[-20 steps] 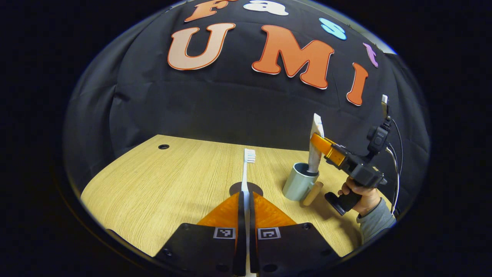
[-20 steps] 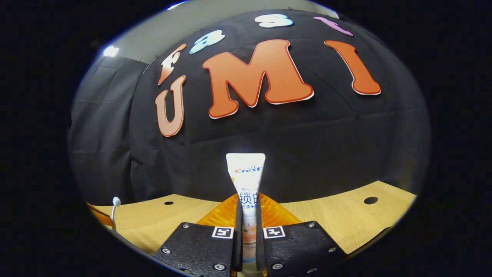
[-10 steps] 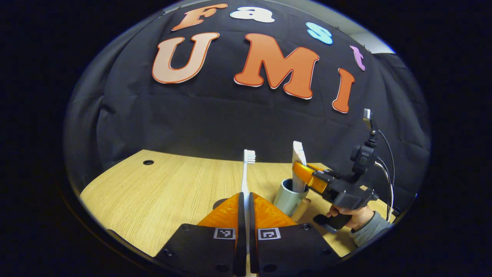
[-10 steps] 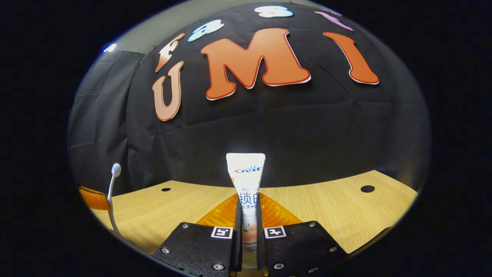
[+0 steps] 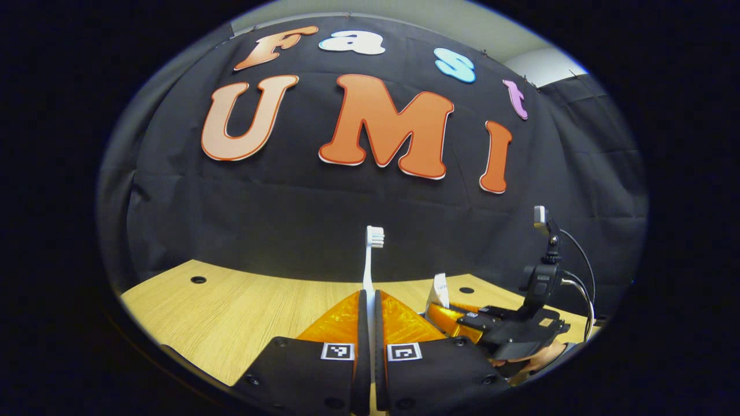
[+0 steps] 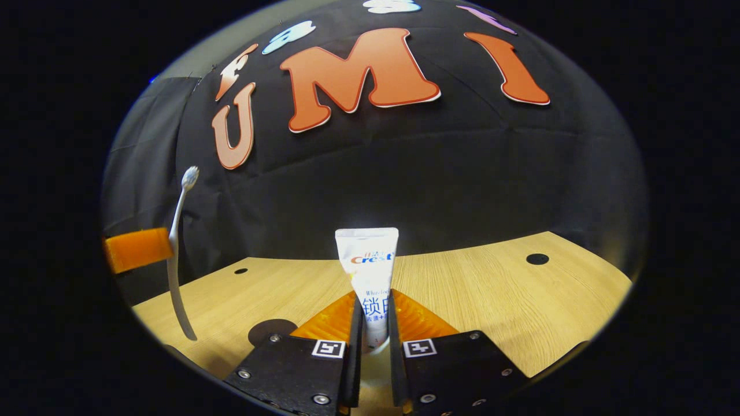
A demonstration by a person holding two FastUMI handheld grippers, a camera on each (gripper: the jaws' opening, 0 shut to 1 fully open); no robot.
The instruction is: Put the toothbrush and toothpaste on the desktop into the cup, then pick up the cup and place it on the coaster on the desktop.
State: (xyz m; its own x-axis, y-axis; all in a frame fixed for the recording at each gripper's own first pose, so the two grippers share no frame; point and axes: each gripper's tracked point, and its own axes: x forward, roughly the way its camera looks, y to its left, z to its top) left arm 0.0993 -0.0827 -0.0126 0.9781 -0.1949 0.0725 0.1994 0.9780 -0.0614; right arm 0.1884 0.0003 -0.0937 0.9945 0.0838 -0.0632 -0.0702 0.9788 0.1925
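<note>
The wooden desktop (image 6: 491, 300) sits under me; my right gripper (image 6: 370, 335) has sunk lower, still pinching the toothpaste (image 6: 368, 271); left of it, my left gripper (image 5: 368, 323) has lifted the clamped toothbrush (image 5: 370, 260); the cup comes next, I think.

In the left gripper view, the toothbrush (image 5: 370, 260) handle vanished between the left gripper (image 5: 370, 323)'s closed fingers, and the right gripper (image 5: 457, 315) hid all of the toothpaste (image 5: 440, 289) but its crimped top; the hand (image 5: 535, 359) holding that gripper was cut off at the view's rim. In the right gripper view, the toothpaste's (image 6: 369, 277) lower end dropped out of sight between the right gripper (image 6: 370, 352)'s fingers, so what it stood in could not be told. The dark coaster (image 6: 272, 331) was partly covered by that gripper's body.
</note>
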